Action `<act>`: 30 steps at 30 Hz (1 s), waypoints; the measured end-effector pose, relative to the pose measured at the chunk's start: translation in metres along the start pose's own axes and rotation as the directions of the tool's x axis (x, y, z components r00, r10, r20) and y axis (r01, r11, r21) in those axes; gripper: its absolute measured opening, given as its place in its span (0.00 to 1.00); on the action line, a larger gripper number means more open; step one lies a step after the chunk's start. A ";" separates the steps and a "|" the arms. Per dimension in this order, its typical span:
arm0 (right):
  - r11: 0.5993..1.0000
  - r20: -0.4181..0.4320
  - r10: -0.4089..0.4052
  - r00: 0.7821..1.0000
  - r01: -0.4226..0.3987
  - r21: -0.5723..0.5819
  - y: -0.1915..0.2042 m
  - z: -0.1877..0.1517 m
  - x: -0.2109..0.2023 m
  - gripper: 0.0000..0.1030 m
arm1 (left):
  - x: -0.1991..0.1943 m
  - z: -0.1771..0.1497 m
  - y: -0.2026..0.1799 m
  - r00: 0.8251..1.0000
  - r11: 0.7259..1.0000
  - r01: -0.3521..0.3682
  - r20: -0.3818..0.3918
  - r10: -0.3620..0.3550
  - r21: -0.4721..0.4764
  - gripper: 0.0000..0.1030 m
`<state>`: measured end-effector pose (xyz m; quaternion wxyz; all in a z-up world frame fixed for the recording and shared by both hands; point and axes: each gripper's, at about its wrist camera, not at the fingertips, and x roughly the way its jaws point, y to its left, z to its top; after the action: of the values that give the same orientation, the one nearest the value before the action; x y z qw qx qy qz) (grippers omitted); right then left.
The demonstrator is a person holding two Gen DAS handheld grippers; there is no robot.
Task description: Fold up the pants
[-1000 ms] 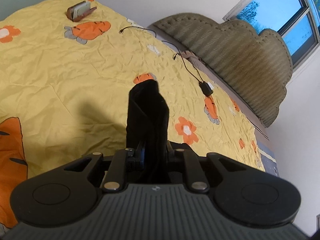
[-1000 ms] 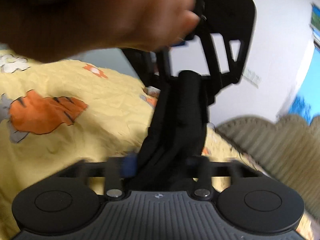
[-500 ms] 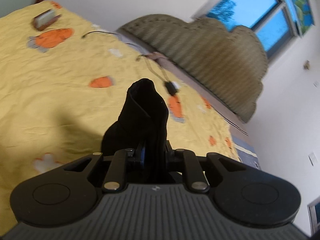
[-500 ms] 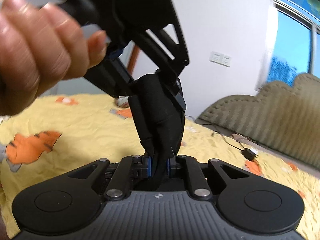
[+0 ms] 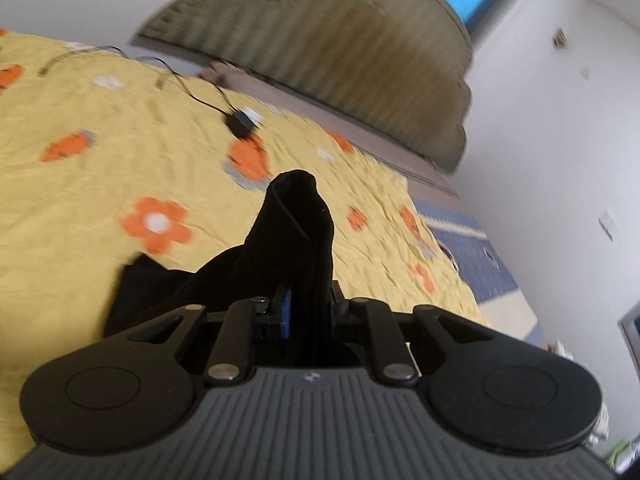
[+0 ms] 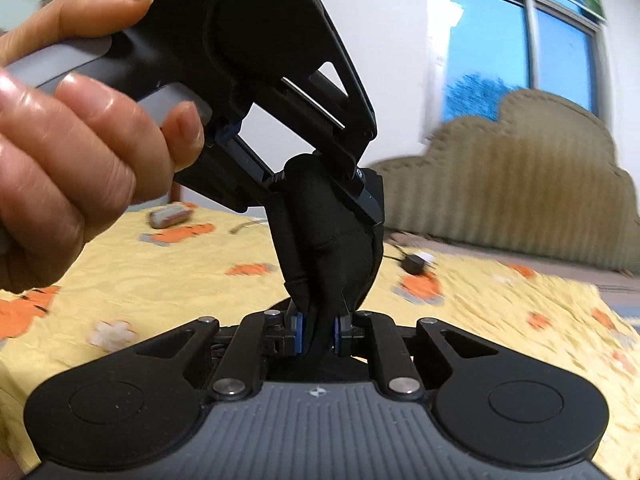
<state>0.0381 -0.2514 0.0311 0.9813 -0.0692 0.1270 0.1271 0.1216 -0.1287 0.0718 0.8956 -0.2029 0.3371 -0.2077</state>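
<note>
The black pants (image 6: 328,248) hang bunched between both grippers, lifted above the yellow bed (image 6: 160,264) and carried toward the headboard (image 5: 340,60). The right gripper (image 6: 318,330) has just tightened on the cloth; the left gripper (image 5: 308,308) stays clamped on it.

The black pants (image 6: 328,248) are bunched into a thick, creased wad and held raised above the bed, with a rolled fold standing upright and looser fabric (image 5: 160,292) trailing down to the lower left in the left wrist view.
</note>
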 end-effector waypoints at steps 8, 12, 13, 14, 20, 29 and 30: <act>0.981 -0.062 -0.113 0.992 0.121 0.150 -0.068 -0.031 -0.018 0.12 | 0.074 -0.026 -0.055 0.991 0.992 0.055 -0.129 -0.041 0.112 0.14; 0.951 -0.104 -0.129 0.986 0.153 0.269 -0.100 -0.054 -0.021 0.12 | 0.114 -0.043 -0.070 0.980 0.986 0.078 -0.192 -0.049 0.147 0.15; 0.940 -0.117 -0.126 0.985 0.157 0.303 -0.107 -0.061 -0.020 0.12 | 0.124 -0.048 -0.073 0.976 0.984 0.082 -0.214 -0.047 0.156 0.15; 0.926 -0.133 -0.119 0.984 0.158 0.344 -0.114 -0.068 -0.018 0.12 | 0.134 -0.052 -0.073 0.971 0.984 0.077 -0.234 -0.039 0.159 0.15; 0.788 -0.172 -0.037 0.984 0.135 0.601 -0.147 -0.106 -0.017 0.12 | 0.134 -0.055 -0.060 0.972 0.988 0.104 -0.220 -0.076 0.118 0.20; 0.505 -0.149 0.068 0.986 0.095 0.858 -0.180 -0.147 -0.021 0.15 | 0.065 -0.030 -0.034 1.000 0.980 -0.025 0.006 0.024 0.198 0.73; 0.490 -0.150 0.078 0.986 0.093 0.867 -0.182 -0.147 -0.024 0.17 | 0.059 -0.032 -0.027 0.998 0.975 -0.065 0.027 0.061 0.212 0.75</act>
<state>0.0304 -0.4557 -0.0849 0.8676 0.4246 0.2564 0.0350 0.1334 -0.1883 0.0326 0.9217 -0.0972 0.3098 -0.2120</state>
